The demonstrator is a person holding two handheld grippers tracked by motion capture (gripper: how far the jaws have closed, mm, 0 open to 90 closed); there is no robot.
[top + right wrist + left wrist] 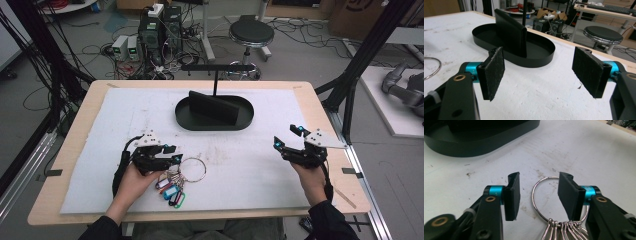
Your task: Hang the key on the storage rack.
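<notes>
A large metal key ring [205, 170] lies on the white mat [260, 170] at the front left, with several coloured key tags [171, 192] fanned out toward the person. My left gripper [174, 153] sits low over the ring's left side. In the left gripper view its jaws [539, 176] stand partly apart with the ring's left arc [533, 195] between them; the right pad covers the ring's other side, and neither pad presses on it. My right gripper [286, 136] hovers at the mat's right side, open and with nothing between its pads [539, 60].
A black oval tray [215, 126] with an upright black divider [215, 107] stands at the back centre of the mat, ahead of the right gripper [549, 53]. A thin T-shaped post [215, 75] rises behind it. A stool [251, 34] and cables lie beyond the table.
</notes>
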